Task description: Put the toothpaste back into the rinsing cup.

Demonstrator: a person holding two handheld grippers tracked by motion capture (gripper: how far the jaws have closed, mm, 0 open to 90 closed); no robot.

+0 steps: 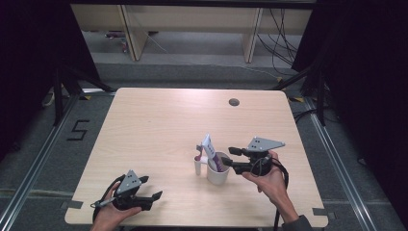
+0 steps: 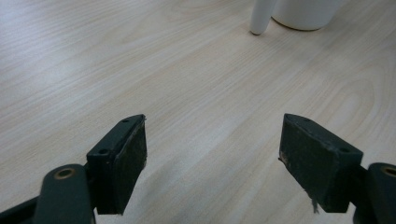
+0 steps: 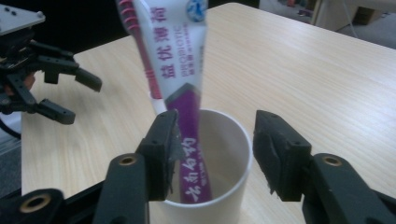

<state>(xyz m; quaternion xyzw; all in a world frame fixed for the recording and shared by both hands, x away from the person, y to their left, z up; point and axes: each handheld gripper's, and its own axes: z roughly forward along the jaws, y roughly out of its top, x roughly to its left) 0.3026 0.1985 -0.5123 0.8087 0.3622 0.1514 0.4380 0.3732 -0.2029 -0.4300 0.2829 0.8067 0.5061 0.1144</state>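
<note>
A white cup point(image 1: 217, 174) stands on the right half of the wooden table point(image 1: 163, 120). A white and purple toothpaste tube point(image 1: 210, 147) stands tilted inside the cup point(image 3: 229, 140), cap end down. A pink and white toothbrush point(image 3: 140, 51) runs alongside the tube point(image 3: 180, 56), its lower part hidden behind my jaw. My right gripper point(image 1: 229, 160) is open at the cup's right side. Its jaws straddle the rim point(image 3: 215, 144), and one pad lies against the tube. My left gripper point(image 1: 151, 187) rests open near the front left edge, with bare table between its jaws point(image 2: 212, 140).
A white stem point(image 2: 259, 18) touches the table just beside the cup's base point(image 2: 306, 14). A round cable hole point(image 1: 234, 102) sits at the table's far side. Black frame posts and cables stand on the floor around the table. The left gripper point(image 3: 79, 100) shows far off, open.
</note>
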